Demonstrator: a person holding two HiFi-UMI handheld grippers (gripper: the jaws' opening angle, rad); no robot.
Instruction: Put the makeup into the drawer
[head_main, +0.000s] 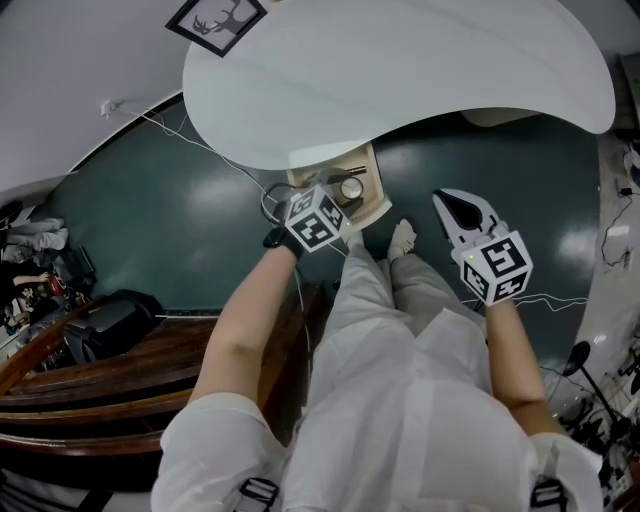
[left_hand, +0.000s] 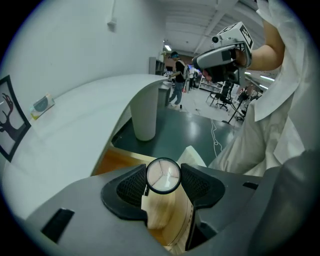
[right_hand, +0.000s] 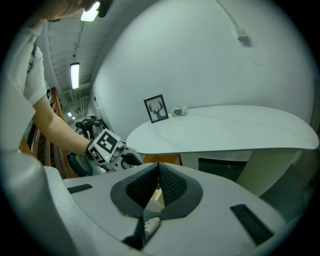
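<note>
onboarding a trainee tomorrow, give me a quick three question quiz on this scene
1. True or false: the right claw grips the round compact.
2. Multiple choice: the left claw is held over A) the open drawer B) a sink C) a laundry basket.
3. Fill in: the framed picture shows a ____.

Key:
1. False. The left claw holds the compact, while the right claw is shut and empty.
2. A
3. deer
</note>
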